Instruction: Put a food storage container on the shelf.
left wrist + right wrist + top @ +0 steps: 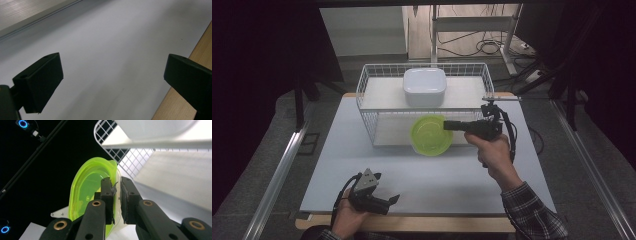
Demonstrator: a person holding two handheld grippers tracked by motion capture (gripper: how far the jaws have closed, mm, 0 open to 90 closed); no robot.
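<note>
The right gripper (pixel 452 125) is pinching the rim of a translucent lime-green plastic bowl (pixel 429 135), its jaws drawn nearly together with only the thin bowl wall between them; in the right gripper view the two black pads (pixel 108 195) are pressing on either side of that wall (pixel 85 192). The bowl is hanging off the tip of this tool, on the side away from the person's hand, and it is tipped so that its open face is showing toward the high camera rather than lying flat.

Directly beyond the bowl, and touching or nearly touching it from the tool's standpoint, is standing a white wire basket rack with two shelves (pixel 367 85). A white rounded-square lidded container (pixel 425 86) is sitting on the upper shelf, above and past the gripper's tip. The bowl is sitting at the mouth of the lower shelf (pixel 392 131), so the coming move is probably turning on that one relation: the opening lies straight ahead of the jaws, under the upper shelf edge, and the tilted bowl has to clear that edge.

The left gripper (pixel 387 201) is resting well apart, near the table's (pixel 332 165) front edge, its jaws spread wide and gripping nothing (pixel 37 82). The right hand is plainly the nearer one.
</note>
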